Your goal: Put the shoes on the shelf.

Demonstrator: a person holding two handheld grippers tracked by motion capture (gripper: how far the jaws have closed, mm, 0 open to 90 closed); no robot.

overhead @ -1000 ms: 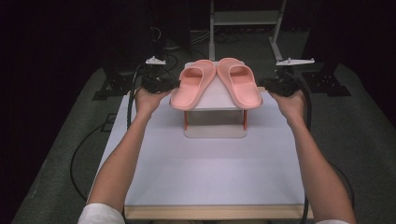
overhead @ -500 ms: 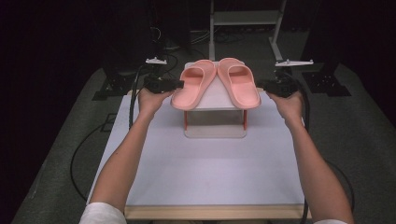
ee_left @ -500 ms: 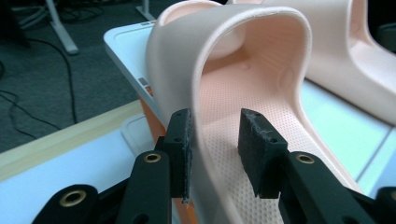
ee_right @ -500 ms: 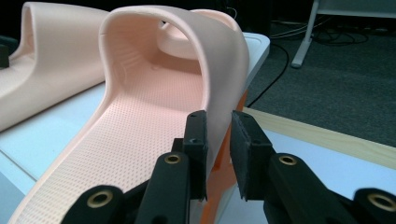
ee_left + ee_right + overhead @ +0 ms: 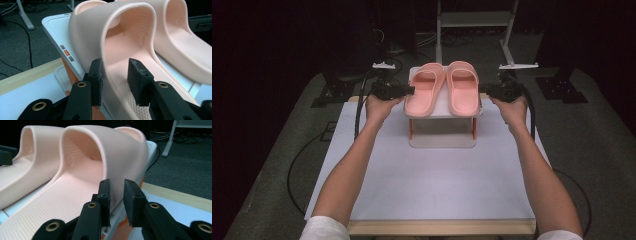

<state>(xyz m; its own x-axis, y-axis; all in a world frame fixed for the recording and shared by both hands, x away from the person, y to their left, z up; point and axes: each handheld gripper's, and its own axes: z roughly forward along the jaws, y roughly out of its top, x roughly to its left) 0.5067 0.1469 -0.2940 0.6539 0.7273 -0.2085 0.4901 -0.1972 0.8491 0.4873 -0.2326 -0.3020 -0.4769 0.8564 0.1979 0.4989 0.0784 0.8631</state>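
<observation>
Dark room all round us, grey carpet on the floor (image 5: pixel 272 165), black cables trailing over it, and a white metal frame (image 5: pixel 474 20) standing at the back. We're over a white desk (image 5: pixel 432 185) with a pale wood front edge. On it sits a small white stand (image 5: pixel 442 107) on orange legs, carrying two pink slippers (image 5: pixel 447 87) side by side. No readable writing anywhere; we spot small square marks, one orange, on the stand's edge in the left claw view. Left claw (image 5: pixel 115 75) is part open, its jaws straddling the near slipper's outer wall. Right claw (image 5: pixel 117 195) is narrowly open, jaws just beside the other slipper's edge; whether they touch we cannot tell.
</observation>
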